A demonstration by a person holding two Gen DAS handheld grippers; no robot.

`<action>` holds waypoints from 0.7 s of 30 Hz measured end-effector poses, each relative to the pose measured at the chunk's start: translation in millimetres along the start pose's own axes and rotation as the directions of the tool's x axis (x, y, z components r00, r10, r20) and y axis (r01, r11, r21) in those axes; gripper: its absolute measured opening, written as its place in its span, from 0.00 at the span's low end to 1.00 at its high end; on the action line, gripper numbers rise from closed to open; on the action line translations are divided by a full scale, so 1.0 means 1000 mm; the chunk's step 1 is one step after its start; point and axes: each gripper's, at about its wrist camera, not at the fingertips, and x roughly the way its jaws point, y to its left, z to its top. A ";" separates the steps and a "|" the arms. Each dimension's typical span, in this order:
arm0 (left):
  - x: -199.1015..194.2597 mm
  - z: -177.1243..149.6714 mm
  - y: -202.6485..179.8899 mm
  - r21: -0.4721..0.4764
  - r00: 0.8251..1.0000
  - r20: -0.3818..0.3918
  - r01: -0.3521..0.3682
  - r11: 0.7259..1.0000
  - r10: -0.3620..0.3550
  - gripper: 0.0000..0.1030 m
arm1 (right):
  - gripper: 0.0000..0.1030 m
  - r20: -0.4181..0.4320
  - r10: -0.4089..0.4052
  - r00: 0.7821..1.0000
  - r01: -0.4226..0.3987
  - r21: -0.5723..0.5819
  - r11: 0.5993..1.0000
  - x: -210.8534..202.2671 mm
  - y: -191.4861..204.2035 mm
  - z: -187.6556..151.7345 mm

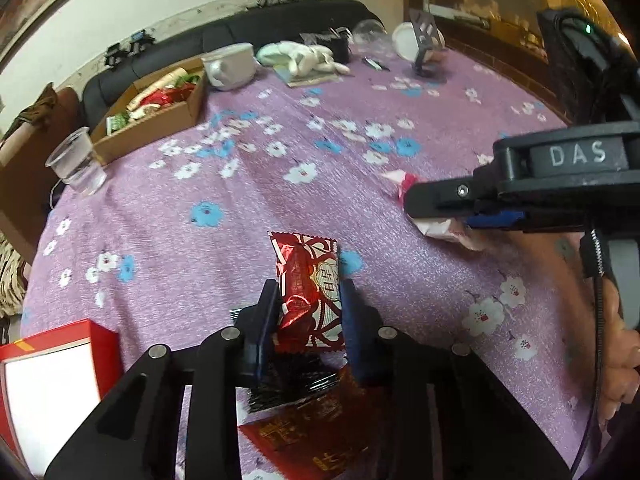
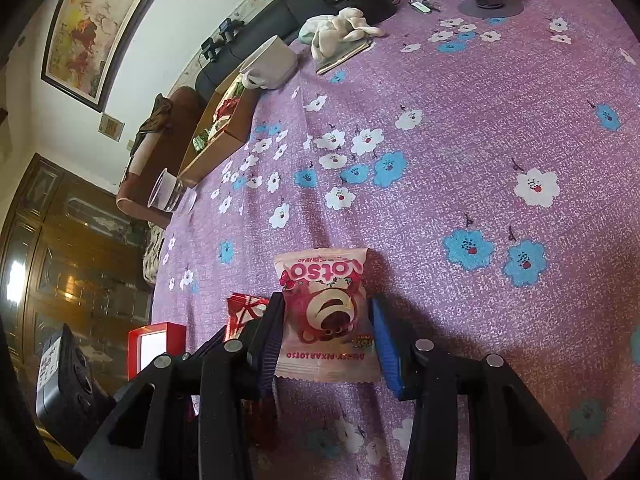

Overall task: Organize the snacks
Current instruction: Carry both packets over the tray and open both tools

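My left gripper (image 1: pixel 308 292) is shut on a shiny red and white snack packet (image 1: pixel 304 256), which stands up between the blue pads (image 1: pixel 352 312) over the purple flowered tablecloth (image 1: pixel 248 200). In the right wrist view the same red packet (image 2: pixel 244 312) peeks out to the left. My right gripper (image 2: pixel 326 304) is shut on a pink Lotso bear packet (image 2: pixel 324 276); the left wrist view shows this gripper (image 1: pixel 432 220) from the side with the pink packet (image 1: pixel 400 180) sticking out. An open cardboard box (image 1: pixel 160 120) of snacks sits at the far left edge.
Under the left gripper lie another red packet (image 1: pixel 312 432) and a black one (image 1: pixel 288 388). A red box (image 1: pixel 52 360) stands near left. A clear plastic cup (image 1: pixel 78 160), a white mug (image 1: pixel 230 66) and a plush toy (image 1: pixel 304 58) line the far side. A hand (image 1: pixel 616 340) holds the right gripper.
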 end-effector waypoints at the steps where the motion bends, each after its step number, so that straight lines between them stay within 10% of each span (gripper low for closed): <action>1: -0.005 -0.001 0.002 -0.017 1.000 0.017 0.001 1.000 -0.001 0.26 | 0.42 0.000 0.007 1.000 -0.007 -0.003 1.000 0.000 0.001 0.000; 21: -0.122 -0.040 0.033 -0.188 0.934 0.244 -0.217 0.958 0.259 0.26 | 0.42 0.000 0.235 0.972 -0.231 -0.199 0.952 -0.012 0.064 -0.027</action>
